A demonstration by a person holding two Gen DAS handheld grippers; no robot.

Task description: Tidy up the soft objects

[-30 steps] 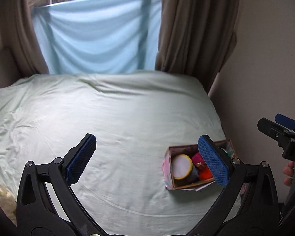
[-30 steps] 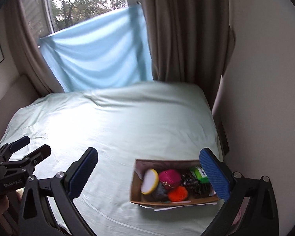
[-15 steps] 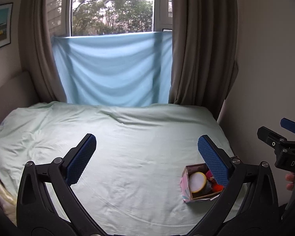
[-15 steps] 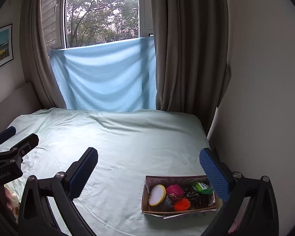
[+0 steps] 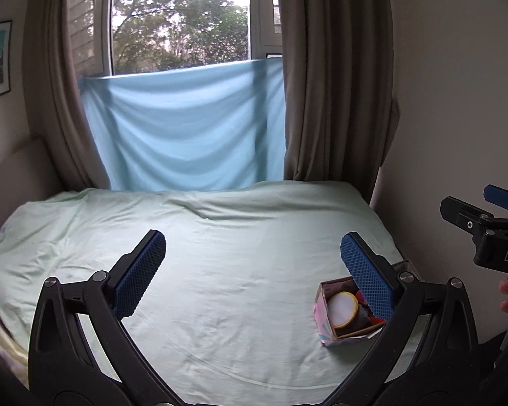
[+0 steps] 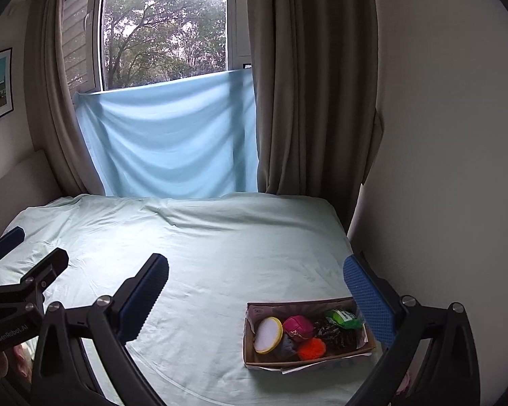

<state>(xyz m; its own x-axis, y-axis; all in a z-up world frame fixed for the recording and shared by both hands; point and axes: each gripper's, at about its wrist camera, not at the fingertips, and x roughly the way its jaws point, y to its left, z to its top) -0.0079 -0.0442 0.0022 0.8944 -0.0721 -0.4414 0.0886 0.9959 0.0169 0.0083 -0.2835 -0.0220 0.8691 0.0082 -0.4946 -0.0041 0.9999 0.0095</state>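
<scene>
Both grippers drew back from the box (image 6: 308, 336) of soft toys on the bed (image 6: 203, 253) | left gripper (image 5: 254, 270) and right gripper (image 6: 257, 286) spread, empty | sorting appeared finished.

Open box (image 6: 250, 348) of soft toys (image 6: 299, 327)

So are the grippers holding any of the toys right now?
No, nothing is held. The left gripper and right gripper are both open over the bed; the toys sit in the box.

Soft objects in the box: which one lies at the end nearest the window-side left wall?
The white round pad with the yellow rim; the pink, orange and green ones lie further right.
</scene>
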